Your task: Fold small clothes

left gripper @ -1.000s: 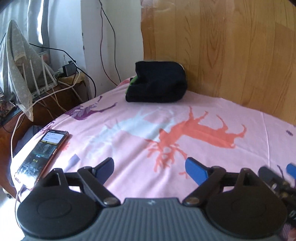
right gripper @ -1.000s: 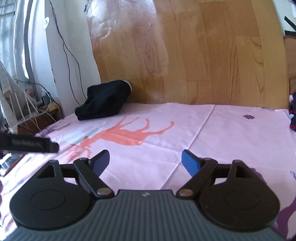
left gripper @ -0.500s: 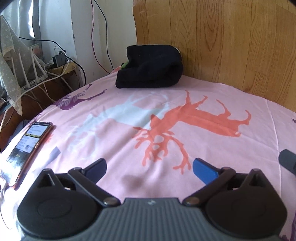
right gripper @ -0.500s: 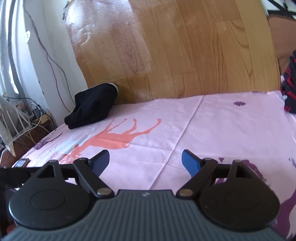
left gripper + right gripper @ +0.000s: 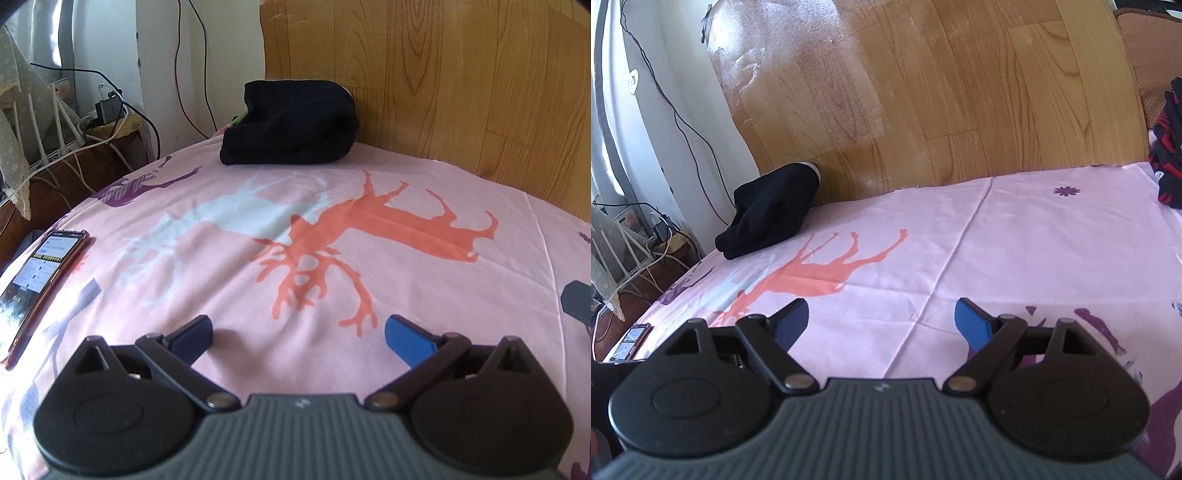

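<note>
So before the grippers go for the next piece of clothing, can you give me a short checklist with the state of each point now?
1. Left gripper open and holding nothing: ok.
2. Right gripper open and holding nothing: ok.
3. Folded black garment lies out of the way at the wooden headboard: ok.
4. Next piece within sight: the red-and-black clothes lie at the right edge of the right wrist view; whether they are folded, cannot tell.
5. Pink deer-print sheet in front of both grippers free for folding: ok.
6. Smartphone lies on the sheet's left edge, close to the left gripper: not ok, avoid it.
</note>
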`<act>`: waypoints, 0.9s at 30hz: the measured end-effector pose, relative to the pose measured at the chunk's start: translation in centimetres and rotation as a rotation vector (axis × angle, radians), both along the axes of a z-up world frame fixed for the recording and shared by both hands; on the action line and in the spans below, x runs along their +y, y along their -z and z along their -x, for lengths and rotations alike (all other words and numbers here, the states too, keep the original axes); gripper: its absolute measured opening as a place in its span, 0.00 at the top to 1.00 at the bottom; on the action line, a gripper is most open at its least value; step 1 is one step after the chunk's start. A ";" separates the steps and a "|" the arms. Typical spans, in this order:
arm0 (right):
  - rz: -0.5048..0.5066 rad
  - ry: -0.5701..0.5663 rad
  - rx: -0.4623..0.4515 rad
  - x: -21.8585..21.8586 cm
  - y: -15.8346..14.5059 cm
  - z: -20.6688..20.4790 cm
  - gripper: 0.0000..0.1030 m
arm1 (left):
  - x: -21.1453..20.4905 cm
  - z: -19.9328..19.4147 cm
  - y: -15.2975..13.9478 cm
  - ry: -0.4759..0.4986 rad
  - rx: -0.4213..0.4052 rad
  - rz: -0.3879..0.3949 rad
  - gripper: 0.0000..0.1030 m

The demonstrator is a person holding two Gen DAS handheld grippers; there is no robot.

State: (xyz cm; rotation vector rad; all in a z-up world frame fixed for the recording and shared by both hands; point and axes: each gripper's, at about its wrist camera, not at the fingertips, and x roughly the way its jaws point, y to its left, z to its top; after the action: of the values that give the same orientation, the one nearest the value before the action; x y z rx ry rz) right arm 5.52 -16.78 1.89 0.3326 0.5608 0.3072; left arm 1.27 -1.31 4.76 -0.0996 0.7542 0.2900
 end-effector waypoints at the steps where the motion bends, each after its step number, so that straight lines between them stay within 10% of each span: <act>1: 0.000 -0.001 0.001 0.0 0.0 0.0 0.14 | 0.0 0.1 0.0 0.001 -0.006 0.002 0.00; 27: 0.011 -0.019 -0.004 0.2 -0.1 0.2 0.13 | -0.2 0.0 0.0 -0.003 -0.001 -0.010 0.00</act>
State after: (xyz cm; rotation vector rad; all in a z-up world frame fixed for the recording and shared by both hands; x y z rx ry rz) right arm 5.29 -16.59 1.94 0.3157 0.5622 0.3228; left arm 1.30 -1.55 4.73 -0.0919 0.7517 0.2967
